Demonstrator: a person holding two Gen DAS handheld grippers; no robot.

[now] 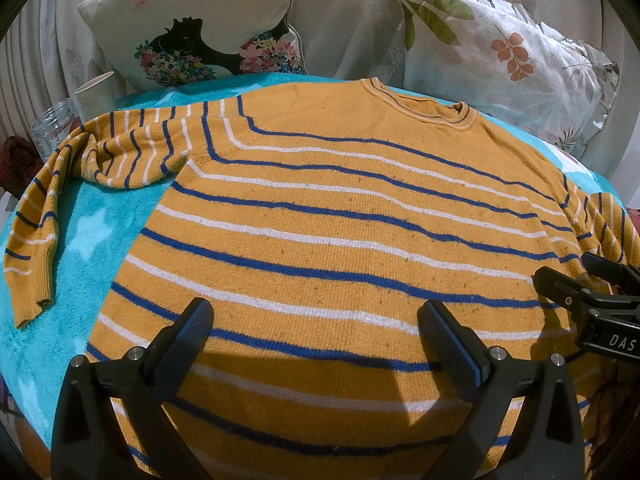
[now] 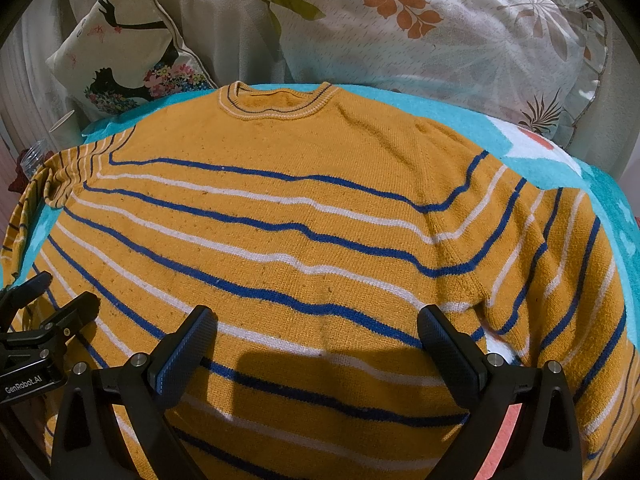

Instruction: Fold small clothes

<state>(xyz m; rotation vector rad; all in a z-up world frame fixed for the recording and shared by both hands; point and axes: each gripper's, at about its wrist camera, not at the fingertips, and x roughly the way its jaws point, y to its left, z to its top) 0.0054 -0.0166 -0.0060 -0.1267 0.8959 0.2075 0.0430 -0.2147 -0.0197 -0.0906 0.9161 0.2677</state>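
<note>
Here, at the far left of the left wrist view, a clear jar (image 1: 54,128) and a paper cup (image 1: 96,94) stand just beside the turquoise towel (image 1: 80,216), close to where the sweater's left sleeve (image 1: 44,220) bends and trails down toward the lower left of the frame. Moving rightward, the mustard striped sweater (image 1: 320,208) lies face up and mostly flat across the towel, collar (image 1: 420,106) toward the top of the frame under a butterfly cushion (image 1: 192,28) and a leaf-print pillow (image 1: 500,52). At the bottom centre the left gripper (image 1: 316,344) hovers over the lower body of the sweater with its fingers spread wide and nothing between them. At the right edge of that view the right gripper (image 1: 588,280) shows only in part; in its own view the right gripper (image 2: 318,344) is likewise wide open and empty, above the hem region, while the right sleeve (image 2: 560,280) lies down the right side of the frame, partly over the body's edge. No fold looks started. The risks, as I judge them: a pinch that catches only the top knit layer would let the back drag and wrinkle; the crumpled left sleeve could fold in unevenly; and swinging that sleeve inward could knock the cup or jar, since they sit so near the towel's edge.
</note>
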